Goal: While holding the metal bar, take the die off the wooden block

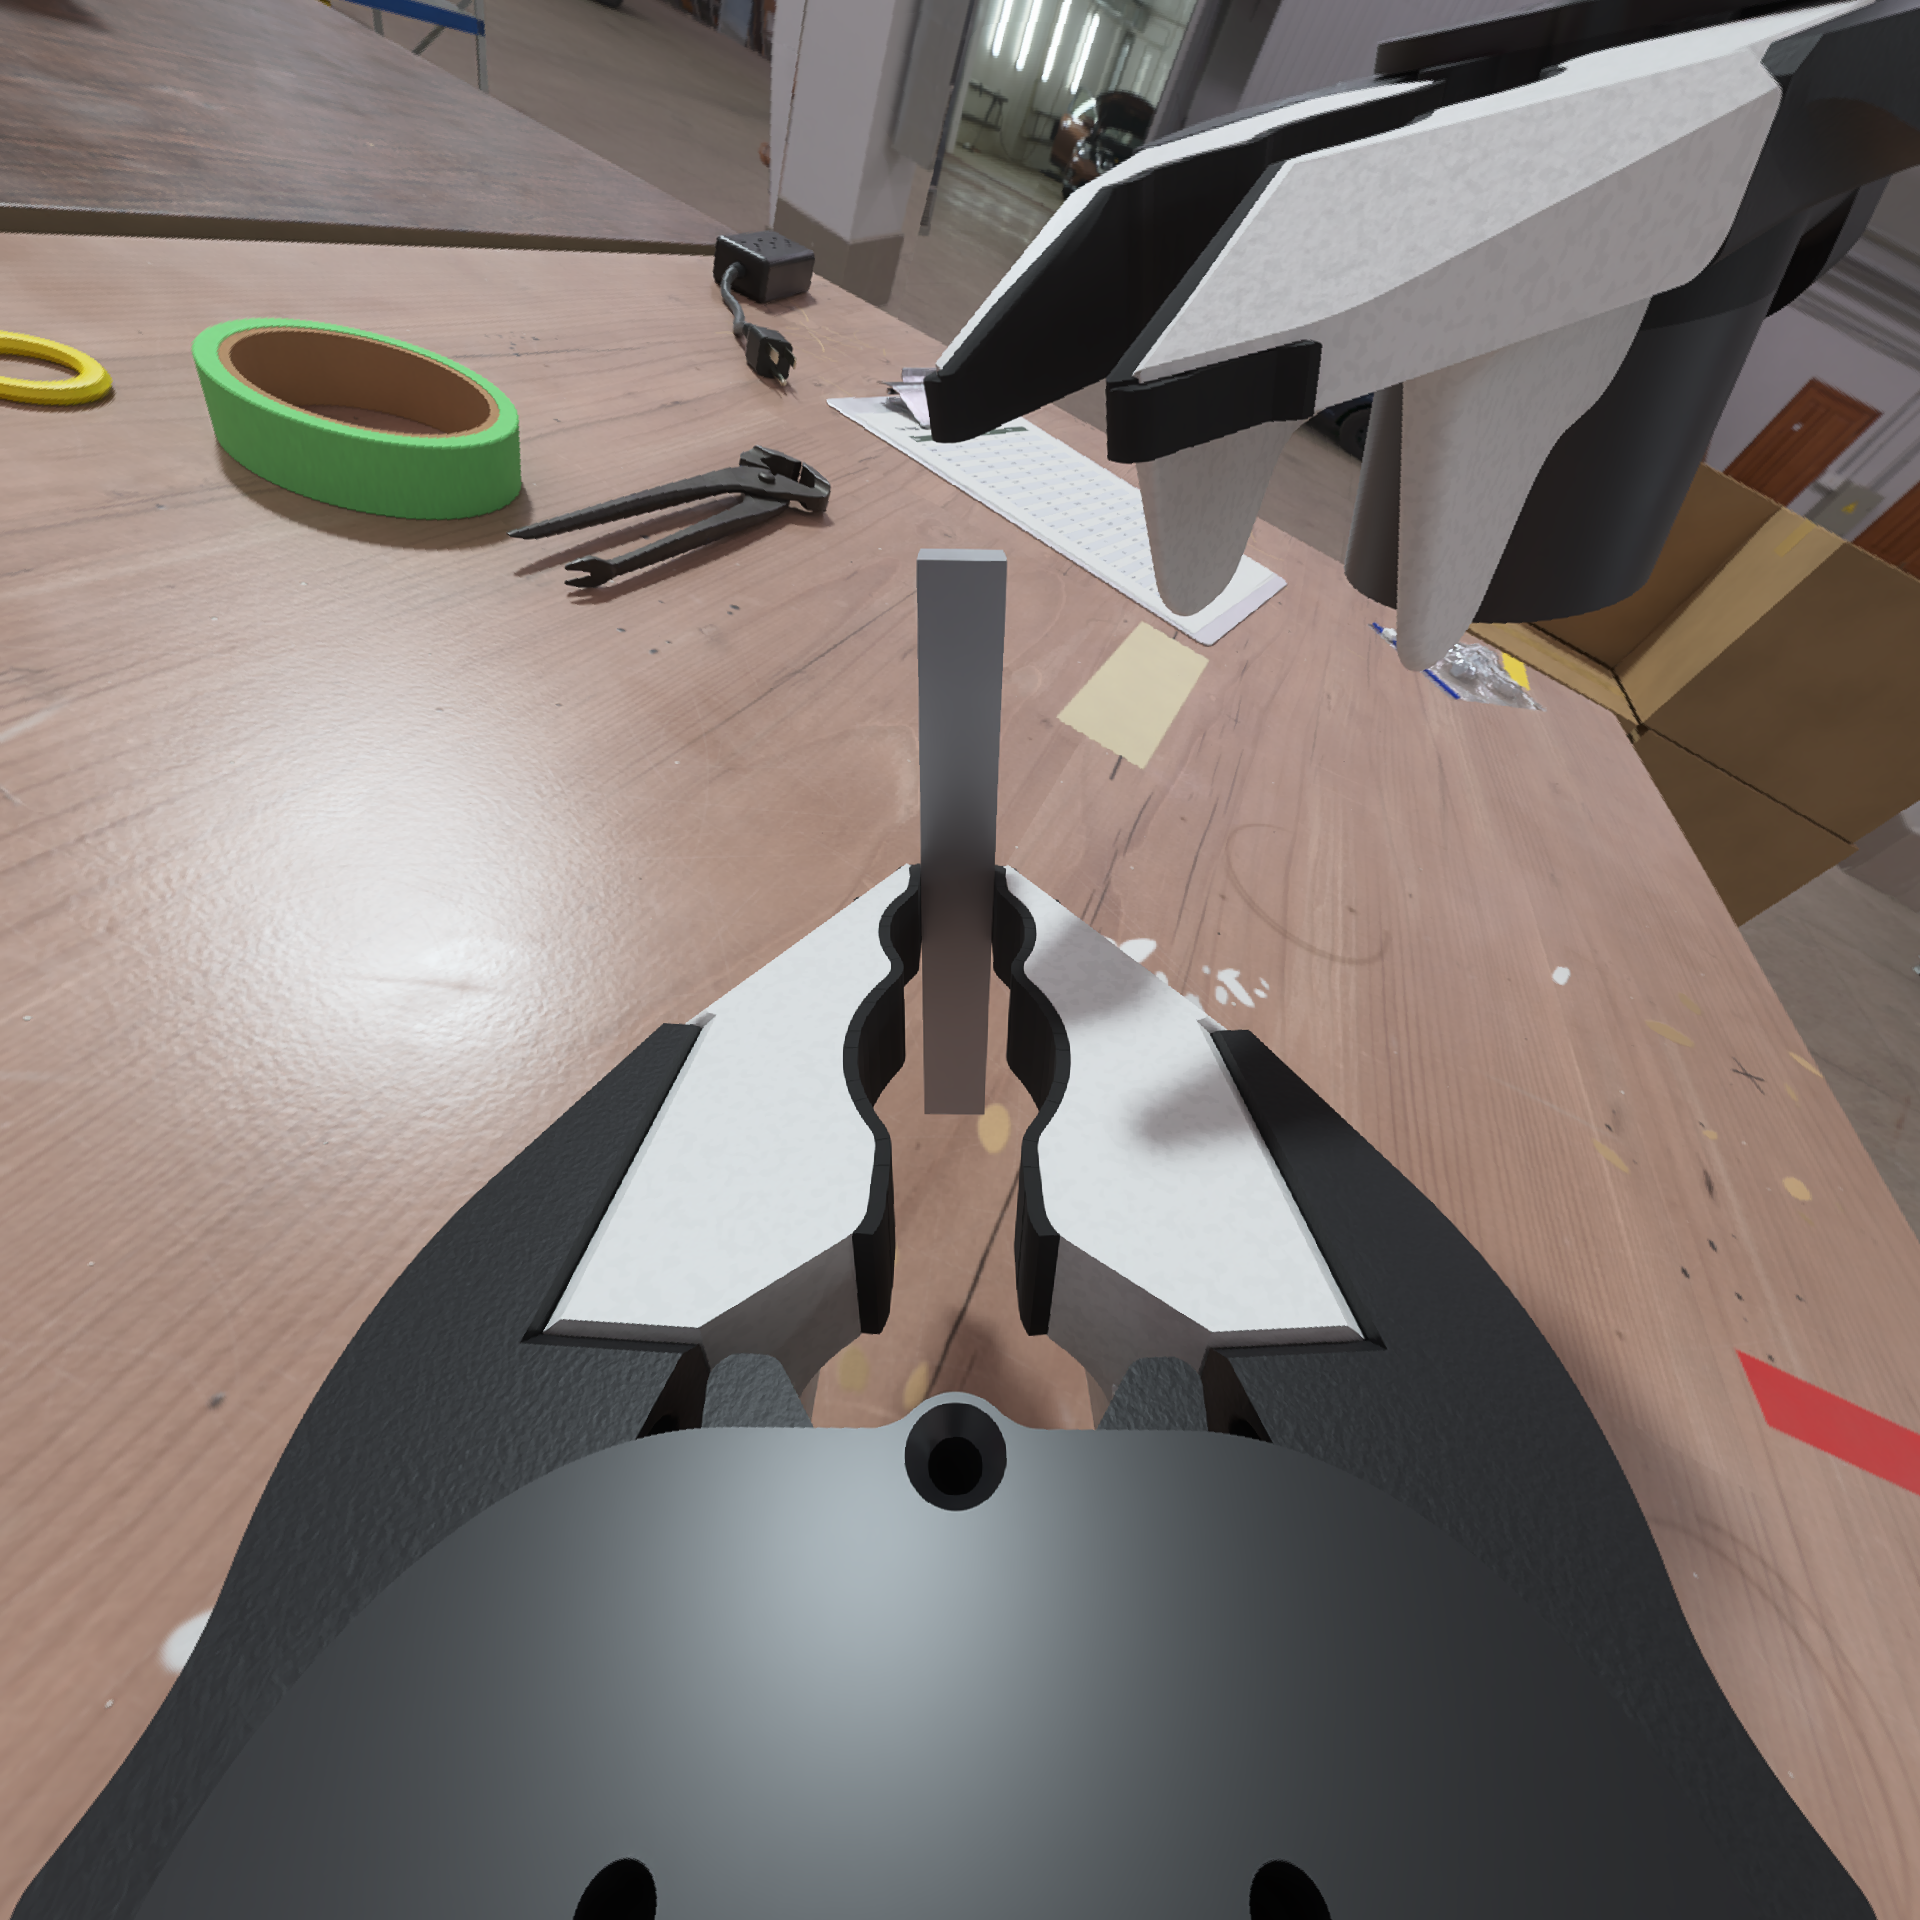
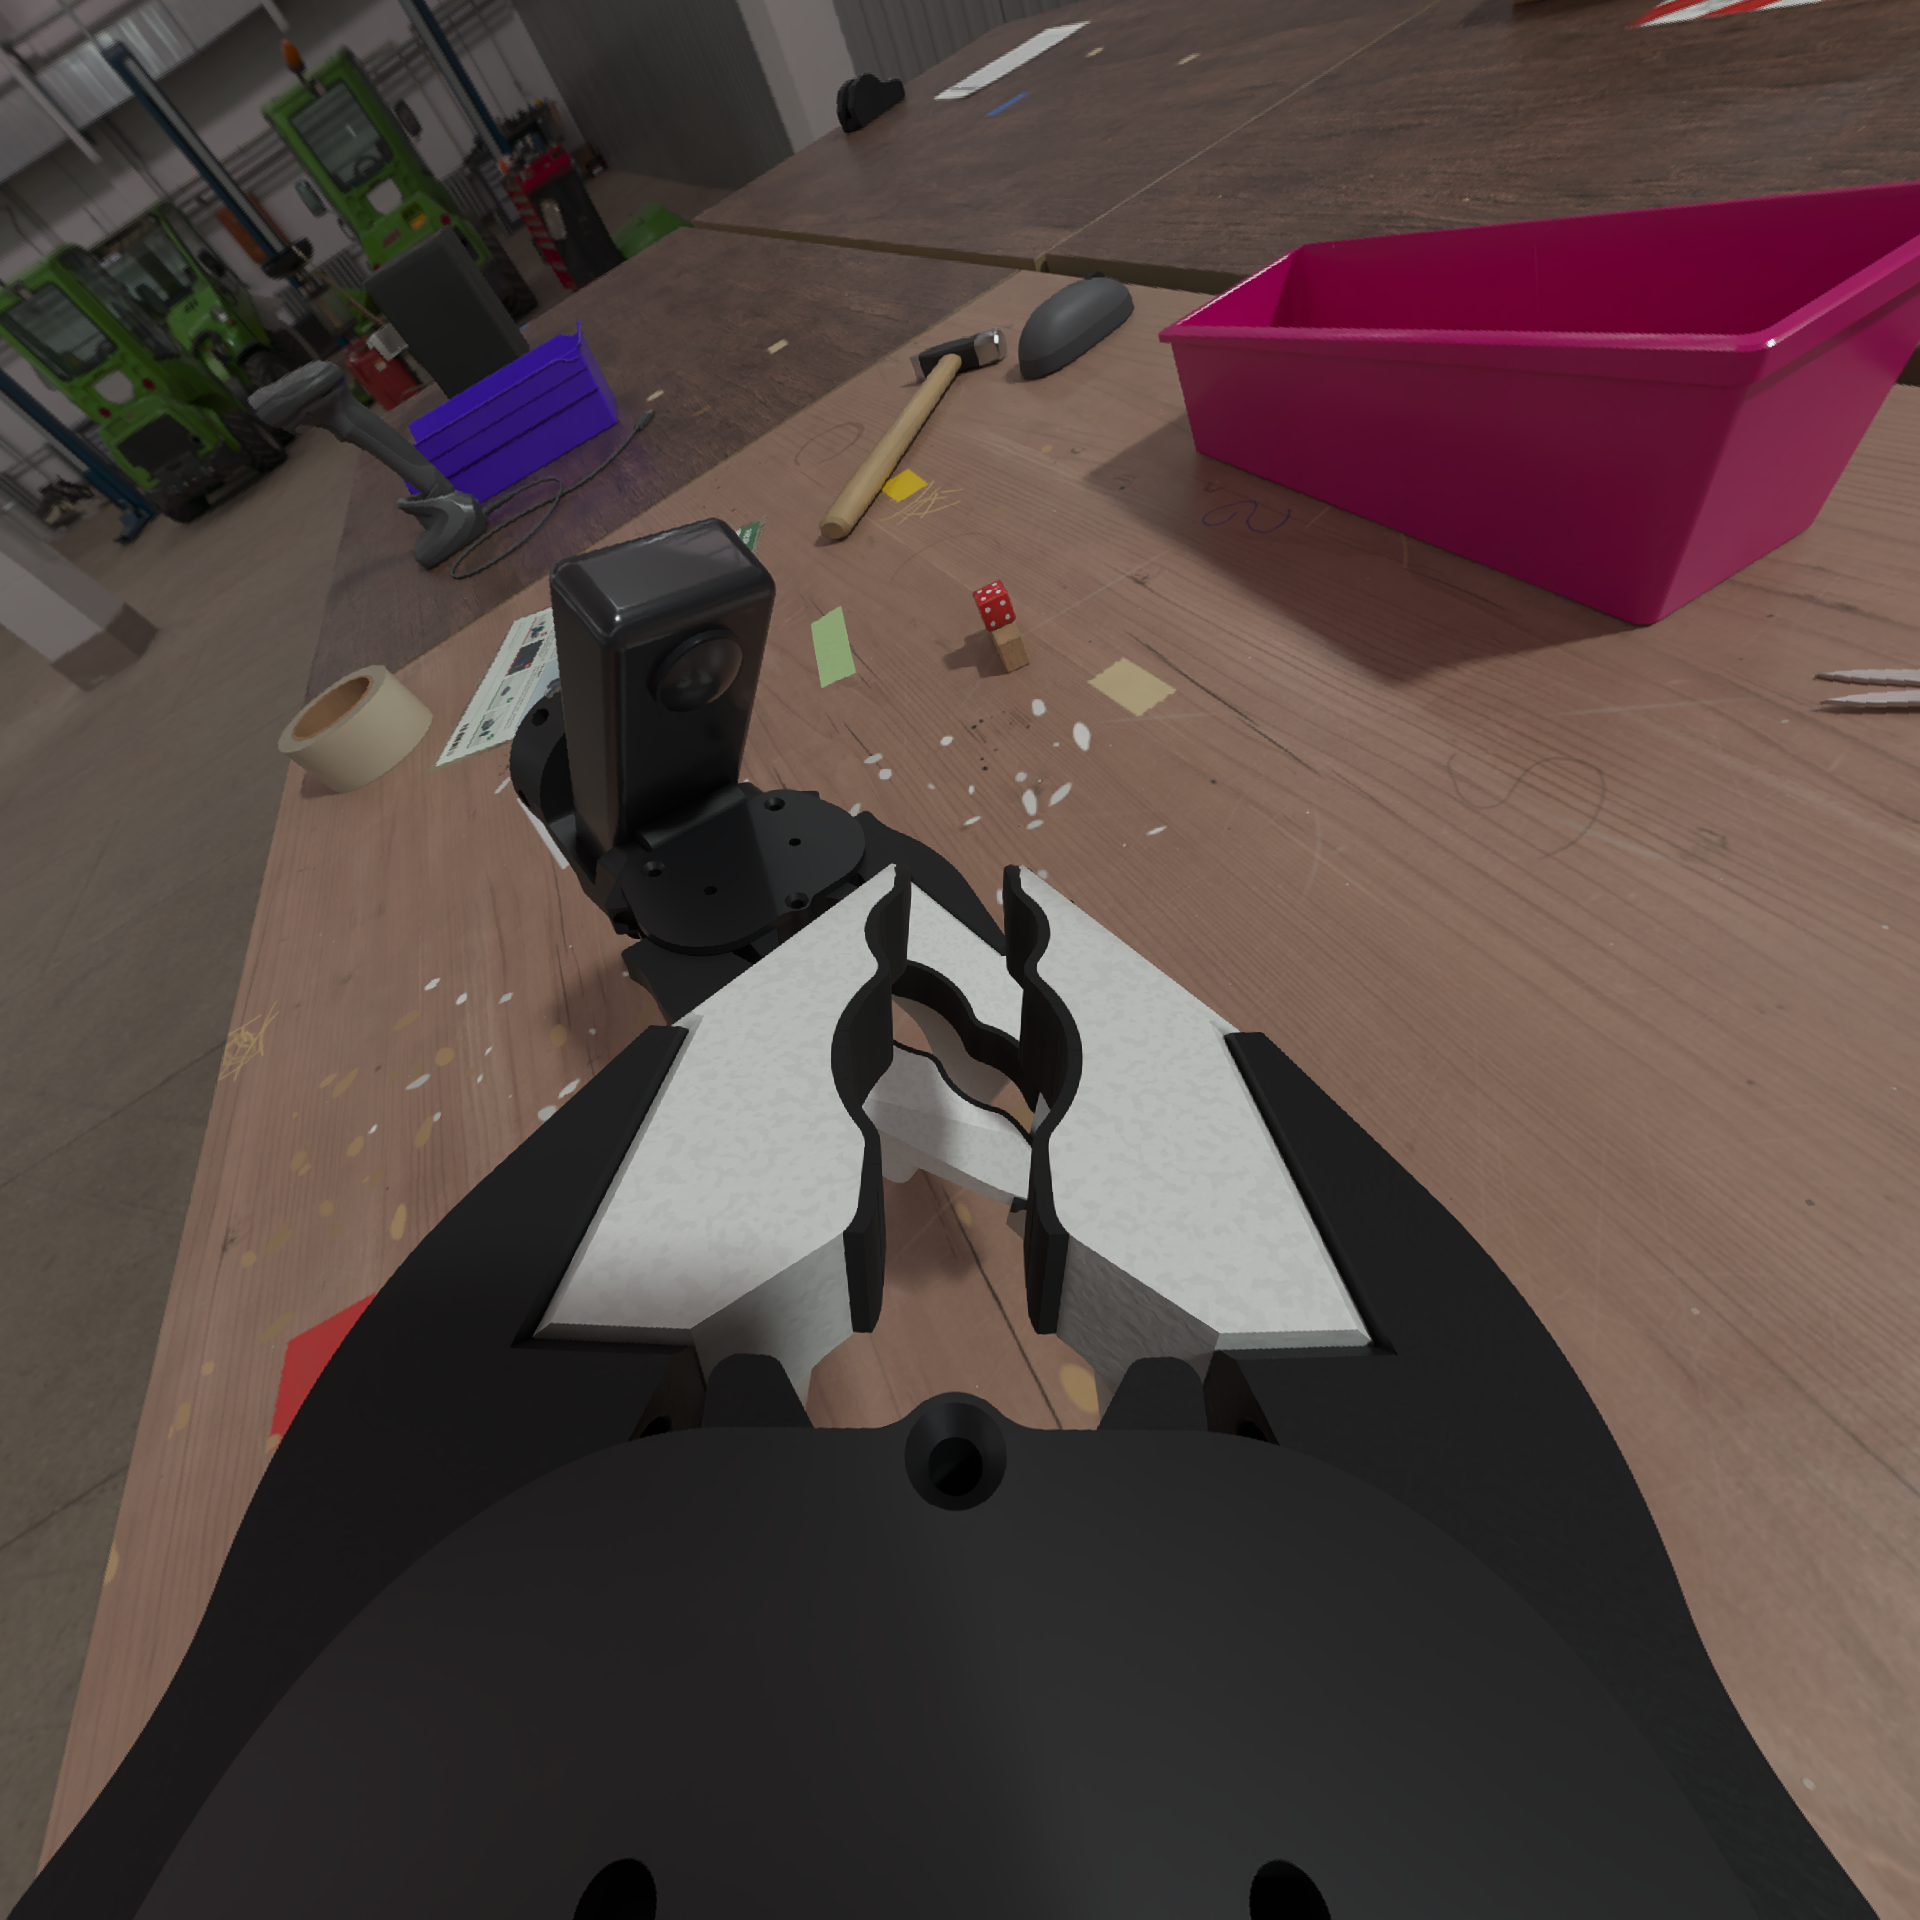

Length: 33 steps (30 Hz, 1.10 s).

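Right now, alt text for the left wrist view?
The left hand-held gripper is shut on a grey metal bar that points forward over a wooden table. The right hand-held gripper hangs above the table at upper right, tips down. Beyond lie a green tape roll, black pincers and a printed sheet.

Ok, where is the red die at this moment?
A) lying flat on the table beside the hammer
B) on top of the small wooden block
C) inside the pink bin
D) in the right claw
B: the red die sits on top of the small wooden block, out on the table beyond the empty right claw.
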### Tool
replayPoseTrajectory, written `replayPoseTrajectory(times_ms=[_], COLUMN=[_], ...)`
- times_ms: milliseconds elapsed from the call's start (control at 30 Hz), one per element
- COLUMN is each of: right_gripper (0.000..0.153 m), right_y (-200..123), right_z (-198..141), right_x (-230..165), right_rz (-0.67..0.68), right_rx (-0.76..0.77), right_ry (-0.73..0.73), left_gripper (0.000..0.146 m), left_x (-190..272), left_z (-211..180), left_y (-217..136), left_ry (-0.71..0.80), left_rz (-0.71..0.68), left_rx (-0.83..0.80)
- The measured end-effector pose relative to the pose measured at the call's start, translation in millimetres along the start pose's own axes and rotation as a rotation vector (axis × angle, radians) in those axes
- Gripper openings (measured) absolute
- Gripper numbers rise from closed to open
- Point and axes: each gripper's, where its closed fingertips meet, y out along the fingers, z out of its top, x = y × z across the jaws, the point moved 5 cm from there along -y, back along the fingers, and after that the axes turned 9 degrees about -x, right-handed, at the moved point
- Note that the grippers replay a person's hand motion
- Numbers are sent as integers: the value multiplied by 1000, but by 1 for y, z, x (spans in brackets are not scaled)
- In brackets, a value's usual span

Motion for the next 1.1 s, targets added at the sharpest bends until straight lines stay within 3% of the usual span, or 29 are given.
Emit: replayPoseTrajectory(times_ms=[667, 1100], right_gripper=[18, 27], right_y=[-2, -12], right_z=[2, 7], right_x=[0, 6], right_rz=[10, 21], right_rx=[32, 89], right_ry=[26, 78], left_gripper=[12, 12], left_x=[5, -4], left_z=[3, 11], left_y=[-1, -8], left_ry=[-18, -209], left_rz=[-60, -172], left_rx=[16, 105])
